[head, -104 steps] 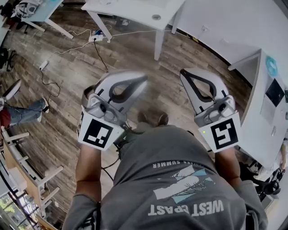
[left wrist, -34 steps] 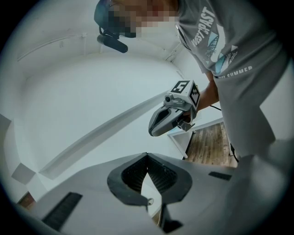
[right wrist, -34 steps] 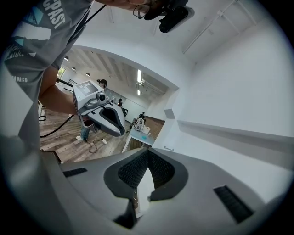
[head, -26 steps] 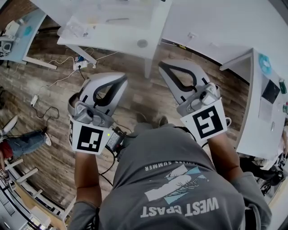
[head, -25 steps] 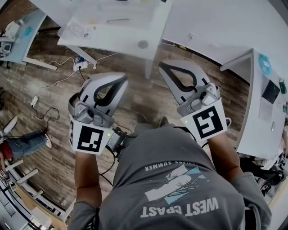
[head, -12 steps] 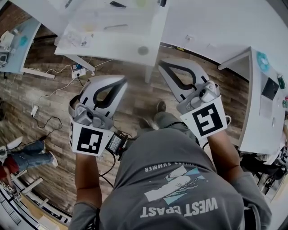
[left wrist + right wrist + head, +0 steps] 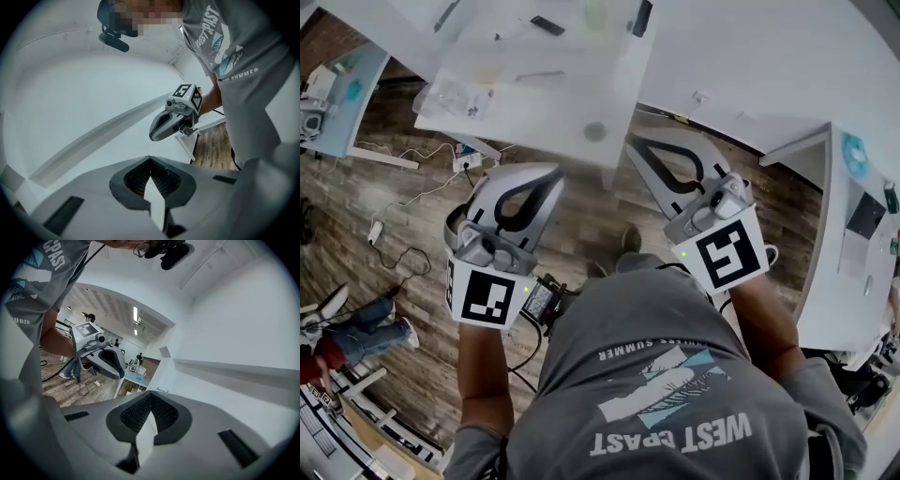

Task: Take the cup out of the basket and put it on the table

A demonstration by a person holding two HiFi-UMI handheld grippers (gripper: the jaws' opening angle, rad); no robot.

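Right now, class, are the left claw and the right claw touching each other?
Apart. The head view shows a wide strip of wooden floor between the left claw and the right claw.

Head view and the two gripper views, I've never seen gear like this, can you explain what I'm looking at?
A person standing on a wooden floor holds a tool in each hand: the left hand-held gripper and the right hand-held gripper. The black-and-white squares are marker cubes built onto them. The head view comes from a camera on the person's head, looking down. Each of the other two pictures comes from a camera riding on one gripper, looking along its jaws. Both pairs of jaws are closed and hold nothing. Ahead stands a white table with a few small items I cannot identify. No cup or basket shows in any picture.
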